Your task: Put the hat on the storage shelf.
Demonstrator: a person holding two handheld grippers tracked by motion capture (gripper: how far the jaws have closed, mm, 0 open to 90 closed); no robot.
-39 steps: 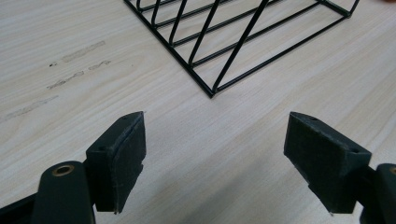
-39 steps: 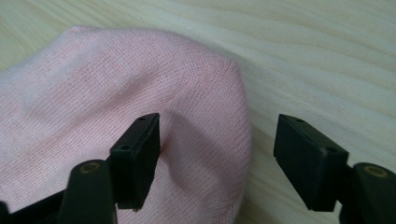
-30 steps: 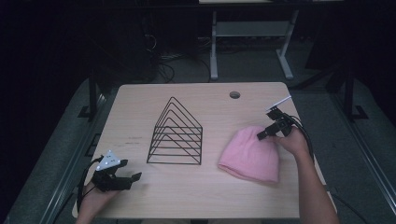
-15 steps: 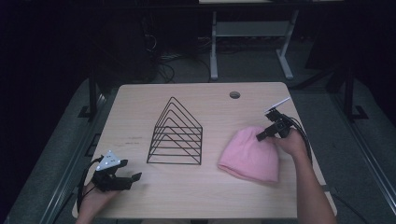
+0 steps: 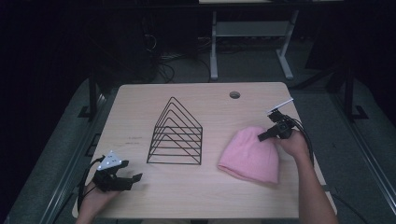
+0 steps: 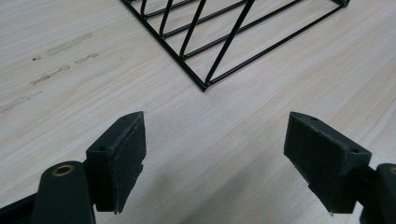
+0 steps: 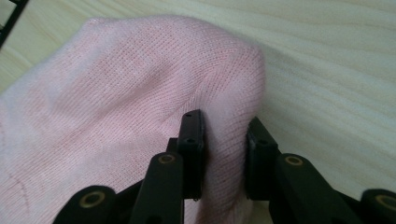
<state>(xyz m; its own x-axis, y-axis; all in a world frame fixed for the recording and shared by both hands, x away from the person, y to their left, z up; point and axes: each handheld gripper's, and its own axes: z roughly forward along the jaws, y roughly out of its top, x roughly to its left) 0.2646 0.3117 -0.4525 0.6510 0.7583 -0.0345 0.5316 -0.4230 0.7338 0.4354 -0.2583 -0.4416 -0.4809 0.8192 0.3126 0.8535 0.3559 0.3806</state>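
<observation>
A pink knit beanie (image 5: 251,156) lies flat on the right half of the wooden table (image 5: 140,114). My right gripper (image 5: 261,136) sits at the hat's upper right edge; its jaws have just been closing and now pinch a fold of the pink beanie (image 7: 140,93) between the pads (image 7: 192,149). A black wire rack (image 5: 176,135) of nested triangles stands at the table's middle. My left gripper (image 5: 135,179) rests near the front left corner, open, with bare wood between its wide-apart fingers (image 6: 122,154). One corner of the wire rack (image 6: 205,56) lies beyond them.
A round cable hole (image 5: 235,94) sits near the table's far edge. Behind the table stand a white desk frame (image 5: 252,32) and tangled cables on the dark floor. Faint scuff marks (image 6: 56,70) show on the wood left of the rack.
My right gripper's jaws have drawn together on the beanie's edge. Both hands stay where they were, and the rack and hat have not shifted.
</observation>
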